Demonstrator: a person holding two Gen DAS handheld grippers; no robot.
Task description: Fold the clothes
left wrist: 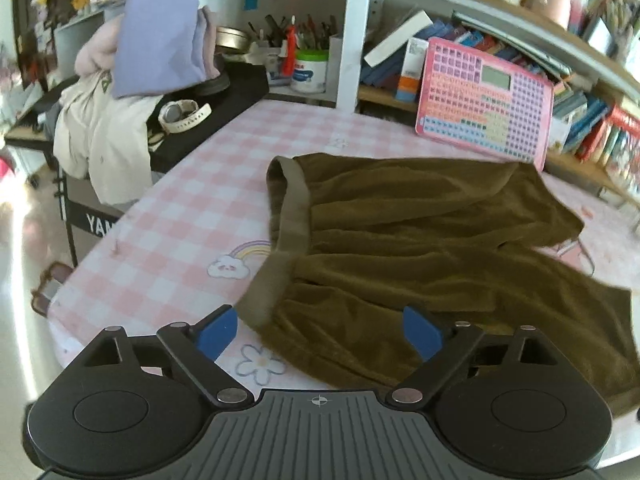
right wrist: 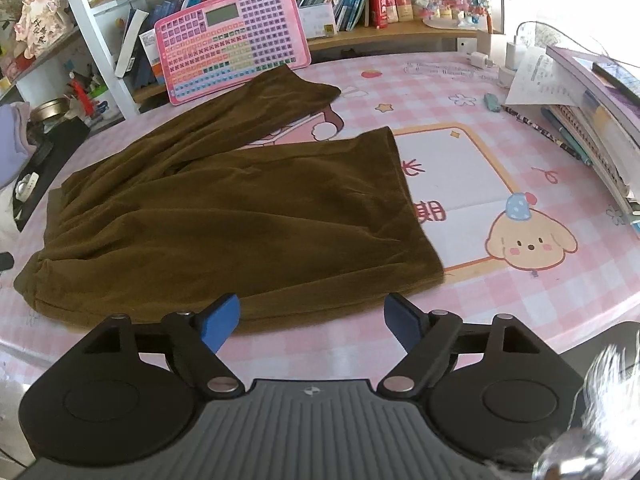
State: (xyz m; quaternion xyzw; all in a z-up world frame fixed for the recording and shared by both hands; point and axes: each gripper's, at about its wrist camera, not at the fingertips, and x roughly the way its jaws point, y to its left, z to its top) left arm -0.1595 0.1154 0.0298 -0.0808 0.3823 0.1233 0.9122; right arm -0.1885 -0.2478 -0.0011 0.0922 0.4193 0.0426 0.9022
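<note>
Hovering left gripper (left wrist: 320, 330), right gripper (right wrist: 312, 322), jaws spread, above shorts (right wrist: 224, 208)

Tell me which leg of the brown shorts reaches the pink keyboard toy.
The far leg; its hem lies at the pink keyboard toy. The near leg ends short, mid-table.

"YAN" on black stand (left wrist: 94, 222); "期" on tablecloth (right wrist: 430, 212).
</note>
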